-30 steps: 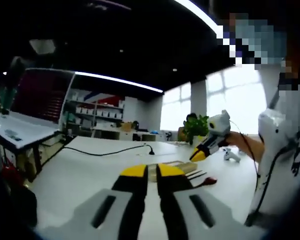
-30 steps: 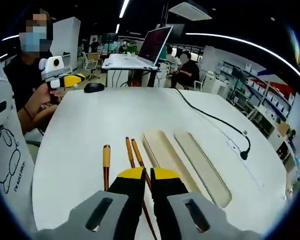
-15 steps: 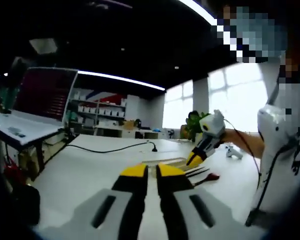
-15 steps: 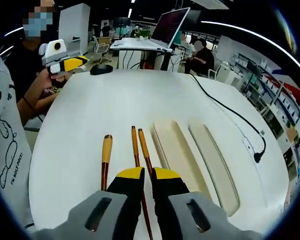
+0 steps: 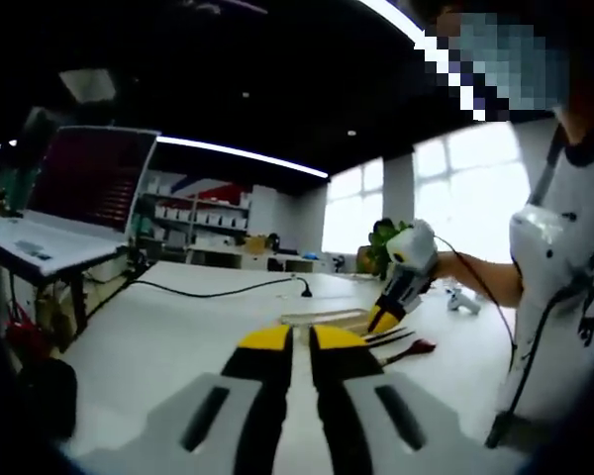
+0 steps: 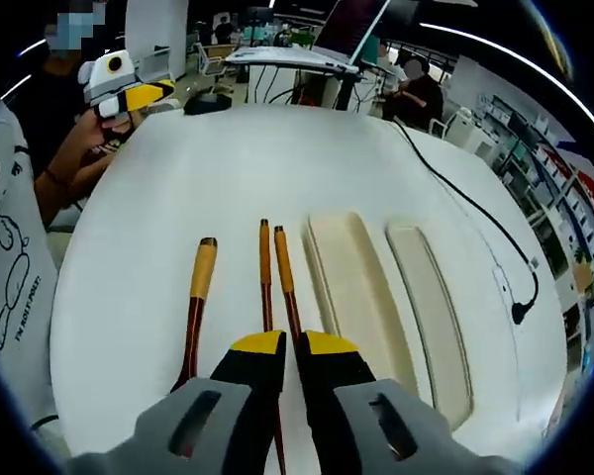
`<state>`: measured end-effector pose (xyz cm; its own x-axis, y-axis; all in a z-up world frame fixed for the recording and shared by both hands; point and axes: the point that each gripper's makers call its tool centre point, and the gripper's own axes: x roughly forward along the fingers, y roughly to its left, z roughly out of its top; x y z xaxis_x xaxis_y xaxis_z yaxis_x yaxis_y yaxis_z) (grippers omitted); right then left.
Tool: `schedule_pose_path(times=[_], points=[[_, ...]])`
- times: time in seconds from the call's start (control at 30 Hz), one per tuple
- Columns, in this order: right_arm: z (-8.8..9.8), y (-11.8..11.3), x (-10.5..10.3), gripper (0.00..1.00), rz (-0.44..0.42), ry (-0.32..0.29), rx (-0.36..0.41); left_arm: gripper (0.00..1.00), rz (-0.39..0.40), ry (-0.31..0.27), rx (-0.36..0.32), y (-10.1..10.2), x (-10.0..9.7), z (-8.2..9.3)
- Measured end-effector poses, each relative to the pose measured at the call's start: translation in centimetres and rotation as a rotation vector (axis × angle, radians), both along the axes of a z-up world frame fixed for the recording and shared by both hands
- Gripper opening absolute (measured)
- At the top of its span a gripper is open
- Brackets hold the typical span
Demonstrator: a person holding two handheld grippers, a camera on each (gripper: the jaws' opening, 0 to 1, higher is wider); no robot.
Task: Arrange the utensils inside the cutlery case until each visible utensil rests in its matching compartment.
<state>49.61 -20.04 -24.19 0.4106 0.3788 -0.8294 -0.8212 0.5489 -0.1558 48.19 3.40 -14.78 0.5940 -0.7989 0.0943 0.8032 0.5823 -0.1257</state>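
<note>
Right gripper (image 6: 281, 343) closer over the pair of slim brown chopsticks (image 6: 281, 272) than a second ago, jaws near-shut, nothing gripped yet. Brown-handled spoon (image 6: 198, 292) and chopsticks lying on white table (image 6: 228, 158) just beside the pale two-slot cutlery case (image 6: 376, 287), not inside. Left gripper (image 5: 289, 338) held back, jaws closed, empty. Pickup of chopsticks likely next; sorting barely started.

Right gripper (image 6: 281, 342): jaws closed together, yellow tips nearly touching, low over table (image 6: 228, 188), pointing along its length. Left gripper (image 5: 289, 337): jaws likewise together, nothing between them, held level above table. Left gripper also visible in right gripper view, at table's far edge, gripped in person's hand (image 6: 84, 148), forearm bare.
</note>
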Motion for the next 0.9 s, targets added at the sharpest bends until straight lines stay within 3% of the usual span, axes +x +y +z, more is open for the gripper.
schedule_pose_path(times=[0.43,0.63,0.9], points=[[-1.1,-0.3,0.2,0.06,0.029,0.045,-0.065,0.07,0.001,0.002,-0.006,0.6,-0.1,0.0],[-1.0,0.2,0.4,0.07,0.037,0.085,-0.034,0.07,-0.006,0.003,-0.005,0.5,-0.3,0.0],[-1.5,0.1,0.4,0.06,0.068,0.123,-0.064,0.07,-0.010,0.001,-0.006,0.4,-0.3,0.2]])
